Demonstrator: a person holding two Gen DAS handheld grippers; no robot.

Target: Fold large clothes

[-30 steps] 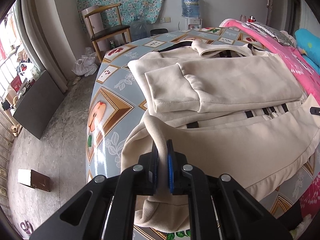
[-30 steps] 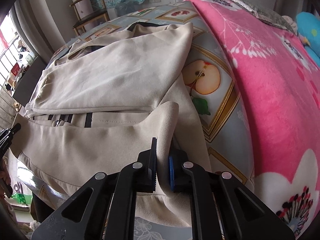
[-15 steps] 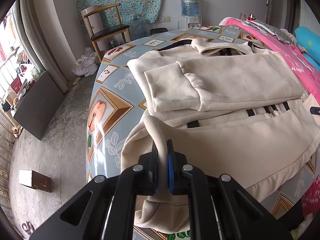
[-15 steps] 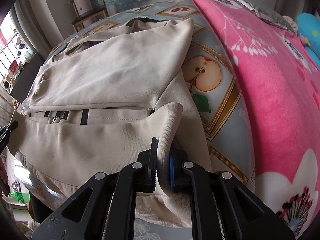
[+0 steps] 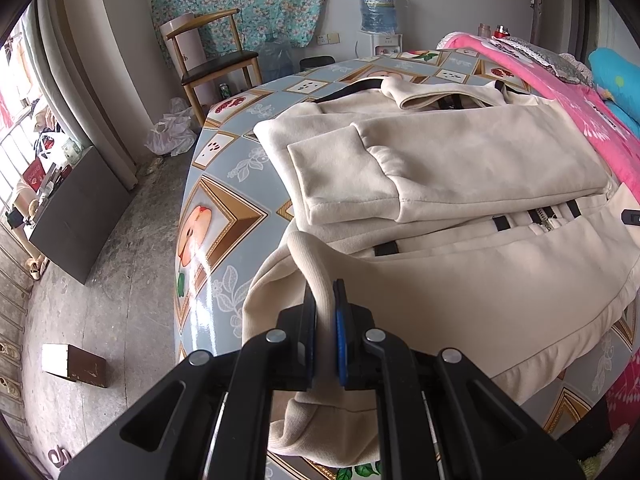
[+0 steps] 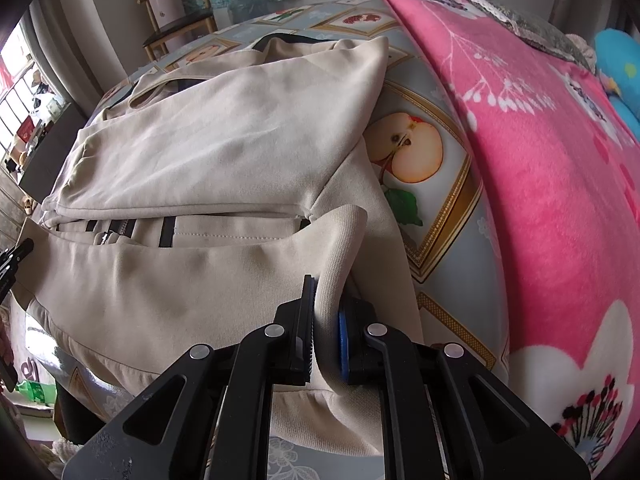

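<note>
Left wrist view showed the left gripper (image 5: 325, 322) with its jaws pinched tight on the ribbed hem at the near left corner of a cream zip jacket (image 5: 460, 168), which lay spread across the desk (image 5: 224, 216) under a fruit-patterned cover. In the right wrist view the right gripper (image 6: 325, 318) had its jaws clamped on the hem at the near right corner, so the bottom edge was raised off the desk between the two. Both sleeves were already folded across the chest, the left cuff (image 5: 340, 172) lying on top, and the zipper (image 5: 540, 220) showed just below them. The step in hand appeared to be carrying the hem toward the far collar. The risk was that an uneven pull, one side leading the other, could skew the fold or drag the folded sleeves out of place. Each grip held only a narrow fold of rib, so a sharp tug might slip the cloth free. The pink blanket (image 6: 540, 160) lay close on the right and could snag that corner.
</note>
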